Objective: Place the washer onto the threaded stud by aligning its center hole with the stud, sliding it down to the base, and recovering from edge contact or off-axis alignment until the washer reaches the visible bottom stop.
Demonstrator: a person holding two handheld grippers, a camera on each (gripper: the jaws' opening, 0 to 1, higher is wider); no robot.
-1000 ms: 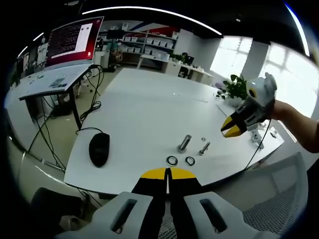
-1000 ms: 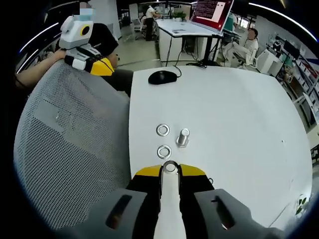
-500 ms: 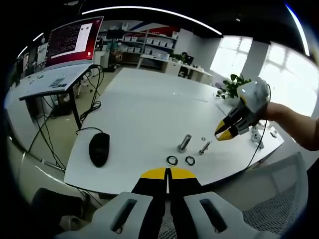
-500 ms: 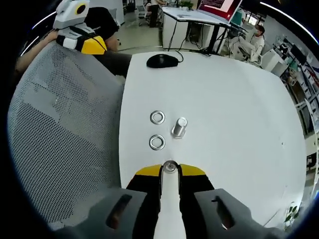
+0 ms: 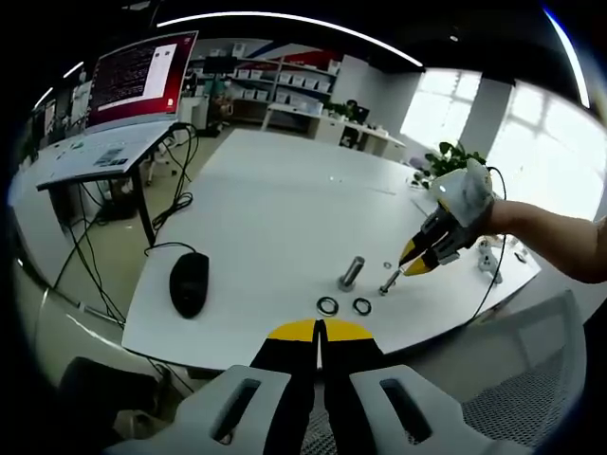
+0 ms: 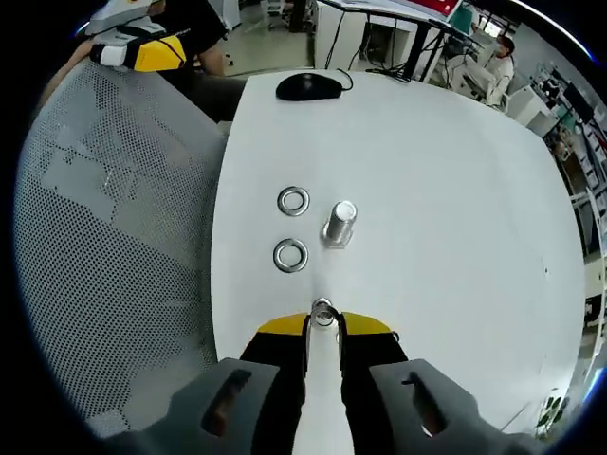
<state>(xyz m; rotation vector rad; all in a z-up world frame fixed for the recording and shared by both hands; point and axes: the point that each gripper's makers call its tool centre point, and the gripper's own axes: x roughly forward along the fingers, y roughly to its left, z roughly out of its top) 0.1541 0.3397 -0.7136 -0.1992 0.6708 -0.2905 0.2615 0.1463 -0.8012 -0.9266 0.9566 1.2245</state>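
Observation:
A thick metal stud [image 5: 351,272] [image 6: 337,224] stands on the white table [image 5: 275,199]. Two washers [image 5: 327,305] [image 5: 361,306] lie flat beside it, apart from it; in the right gripper view they are the far washer [image 6: 293,200] and the near washer [image 6: 290,255]. A small bolt [image 5: 389,282] [image 6: 323,310] rests on the table just past the tips of my right gripper [image 6: 323,324] [image 5: 420,263], which is open by a narrow gap and holds nothing. My left gripper [image 5: 320,328] is shut and empty, hovering off the table's near edge, short of the washers.
A black mouse [image 5: 189,282] [image 6: 309,86] lies near the table's edge with its cable trailing off. A mesh chair back [image 6: 114,237] stands against the table side. A desk with a monitor [image 5: 133,76] and a potted plant [image 5: 453,161] lie beyond.
My right gripper has come down and in toward the small bolt, closer to the stud and washers. The left gripper has stayed still. Nothing on the table has moved.

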